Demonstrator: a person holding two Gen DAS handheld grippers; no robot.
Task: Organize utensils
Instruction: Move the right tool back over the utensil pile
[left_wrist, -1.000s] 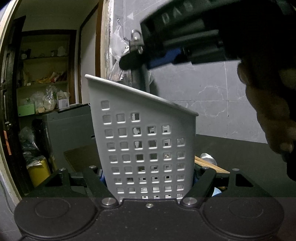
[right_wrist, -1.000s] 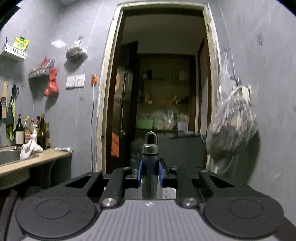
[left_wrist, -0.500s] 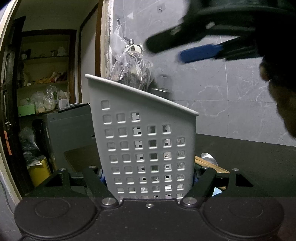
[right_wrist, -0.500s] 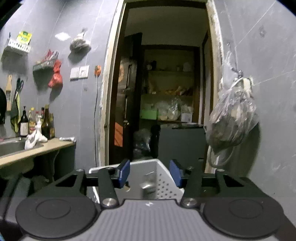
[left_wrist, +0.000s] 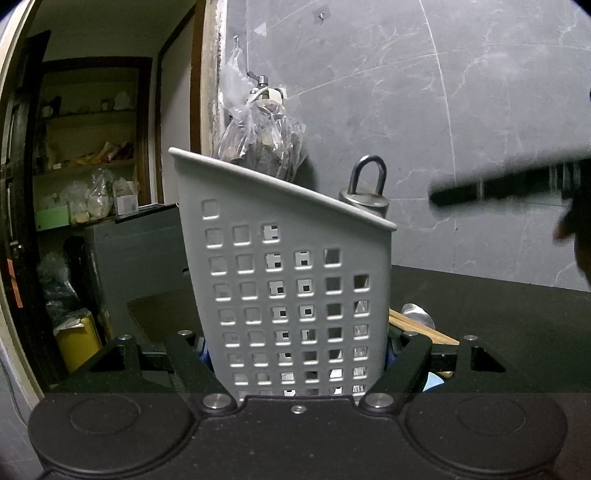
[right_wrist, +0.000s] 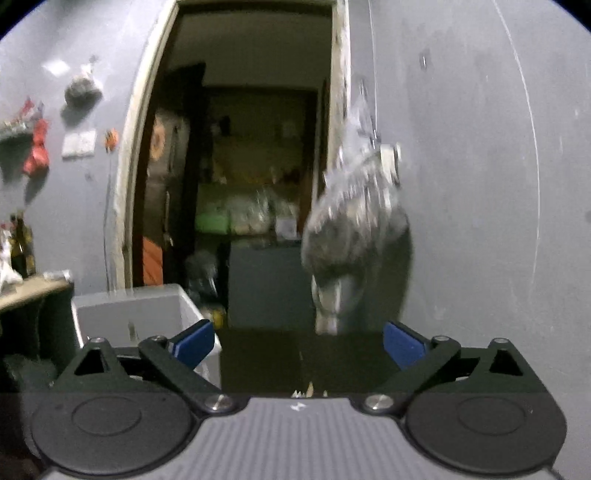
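Observation:
A grey perforated utensil holder (left_wrist: 291, 295) stands upright between the fingers of my left gripper (left_wrist: 297, 354), which is shut on its lower part. A metal utensil handle with a hanging loop (left_wrist: 365, 188) sticks up out of the holder at its right rim. In the right wrist view the holder (right_wrist: 144, 317) sits low at the left. My right gripper (right_wrist: 299, 345) is to the right of it, its jaws opening wide with nothing between them. One of its fingers (left_wrist: 498, 188) shows as a dark blur at the right of the left wrist view.
Wooden sticks and a metal spoon (left_wrist: 417, 317) lie on the black counter (left_wrist: 498, 314) behind the holder. A plastic bag (left_wrist: 262, 140) hangs on the grey tiled wall. A doorway (right_wrist: 251, 166) opens onto cluttered shelves. A sink counter with bottles (right_wrist: 22, 266) is far left.
The right gripper let go of the metal utensil, which now stands in the holder. Its jaws went from shut to wide and it moved away to the right of the holder.

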